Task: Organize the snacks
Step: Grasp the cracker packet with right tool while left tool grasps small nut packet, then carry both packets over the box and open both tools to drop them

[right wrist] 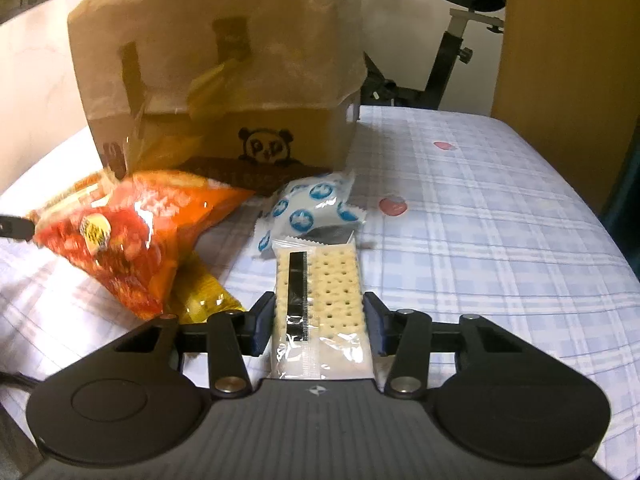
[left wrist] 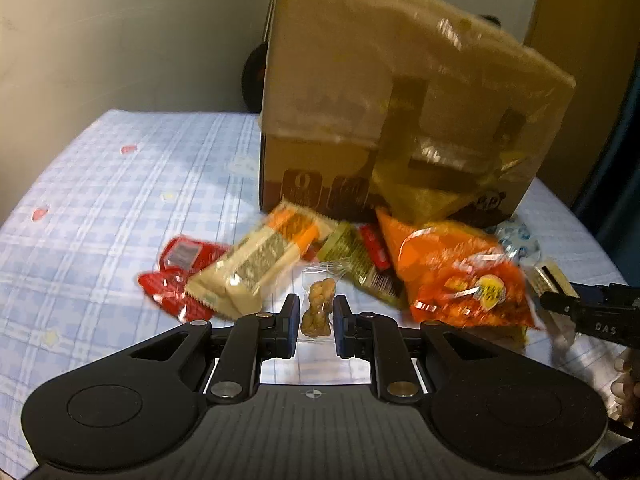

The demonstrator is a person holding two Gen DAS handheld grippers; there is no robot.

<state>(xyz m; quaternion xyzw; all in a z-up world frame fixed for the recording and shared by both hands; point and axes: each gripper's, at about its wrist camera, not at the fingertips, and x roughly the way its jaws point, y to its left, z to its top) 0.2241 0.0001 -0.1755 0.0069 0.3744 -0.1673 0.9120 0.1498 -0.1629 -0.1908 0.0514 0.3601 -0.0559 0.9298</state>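
Note:
My left gripper (left wrist: 316, 314) stands around a small clear packet of brown candy (left wrist: 318, 310), fingers close on both sides with small gaps showing. Behind it lie a cream cracker pack (left wrist: 248, 272), red wrappers (left wrist: 176, 276), a green bar (left wrist: 360, 260) and an orange chip bag (left wrist: 452, 276). My right gripper (right wrist: 320, 320) is closed on a clear pack of soda crackers (right wrist: 320, 300), held above the cloth. The orange chip bag (right wrist: 132, 232) and a white-and-blue packet (right wrist: 312, 208) lie ahead of it. A cardboard box (left wrist: 400, 100) stands behind the pile.
The box (right wrist: 224, 72) has a panda logo and a raised flap. A blue checked cloth (right wrist: 480, 220) covers the surface. An exercise bike (right wrist: 448, 60) stands behind the far edge. The right gripper's finger shows at the right edge in the left wrist view (left wrist: 592, 312).

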